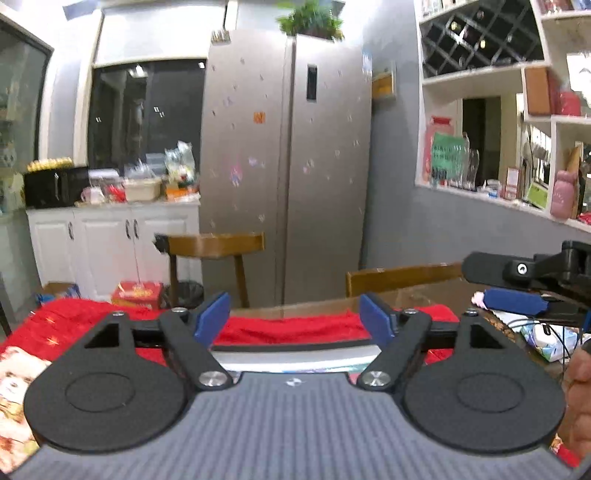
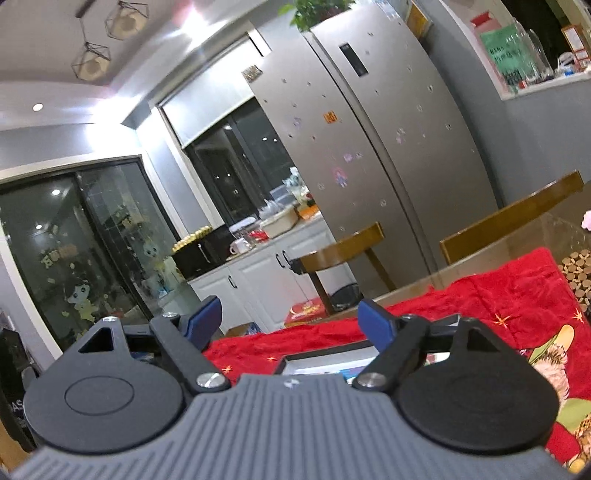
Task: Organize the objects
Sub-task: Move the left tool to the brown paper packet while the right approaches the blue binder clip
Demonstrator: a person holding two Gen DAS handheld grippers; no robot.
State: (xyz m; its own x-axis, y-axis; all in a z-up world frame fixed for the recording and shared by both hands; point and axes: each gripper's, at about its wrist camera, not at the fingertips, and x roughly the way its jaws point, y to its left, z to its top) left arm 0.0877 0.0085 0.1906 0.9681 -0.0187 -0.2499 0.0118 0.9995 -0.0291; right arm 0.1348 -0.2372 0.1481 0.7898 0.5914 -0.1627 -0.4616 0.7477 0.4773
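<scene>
Both grippers hang wide open, holding nothing: left gripper (image 1: 294, 319) and right gripper (image 2: 290, 323) above the red cloth (image 1: 295, 326), a dark-framed flat item (image 2: 325, 360) just beneath; beyond stands the silver fridge (image 1: 288, 166)

A tall silver fridge (image 1: 288, 166) with small stickers stands at the back, a green plant (image 1: 310, 18) on its top. Left of it runs a white cabinet (image 1: 110, 251) carrying a black microwave (image 1: 55, 186) and crowded containers. Two wooden chairs (image 1: 218, 245) stand near the desk (image 2: 417, 286). A red cloth (image 2: 498, 299) covers the desk. White wall shelves (image 1: 498, 70) hold a wine rack, glasses and boxes. Wire-frame lamps (image 2: 92, 59) hang from the ceiling beside dark glass sliding doors (image 2: 74, 243).
</scene>
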